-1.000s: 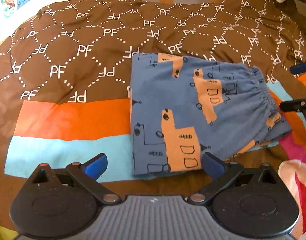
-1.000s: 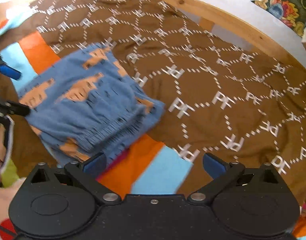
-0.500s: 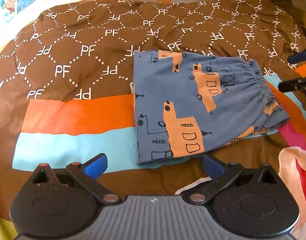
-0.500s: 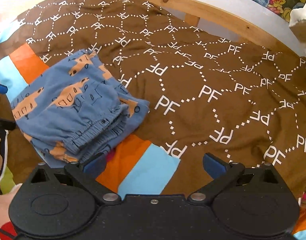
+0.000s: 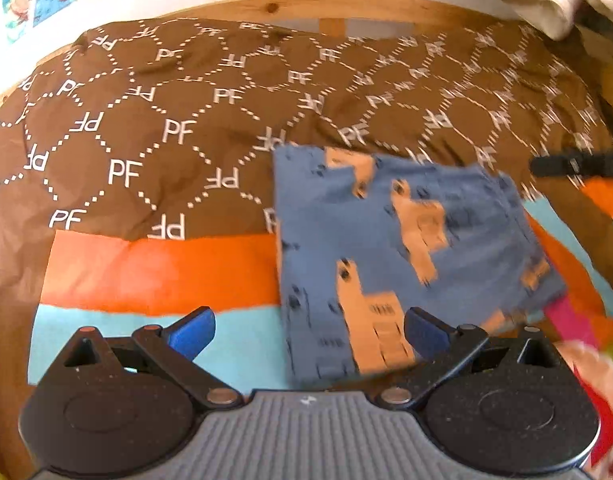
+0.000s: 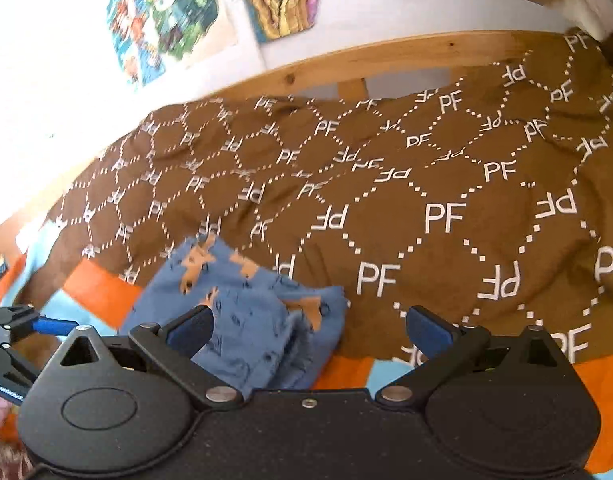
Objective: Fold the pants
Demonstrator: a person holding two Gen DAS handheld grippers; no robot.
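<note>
On the bed: folded pants lie flat on the brown bedspread.
Left claw: wide, empty, nearer.
Right claw: wide, empty, pants lower-left.

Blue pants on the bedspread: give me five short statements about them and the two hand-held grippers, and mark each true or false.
1. The blue pants lie folded on the bedspread. True.
2. The left hand-held gripper is shut on the pants. False: its fingers stand wide apart, gripping nothing.
3. The right hand-held gripper is open. True.
4. The pants are plain blue. False: they carry orange shapes with dark outlines.
5. The bedspread is brown with white PF letters, plus orange and light blue bands. True.
</note>
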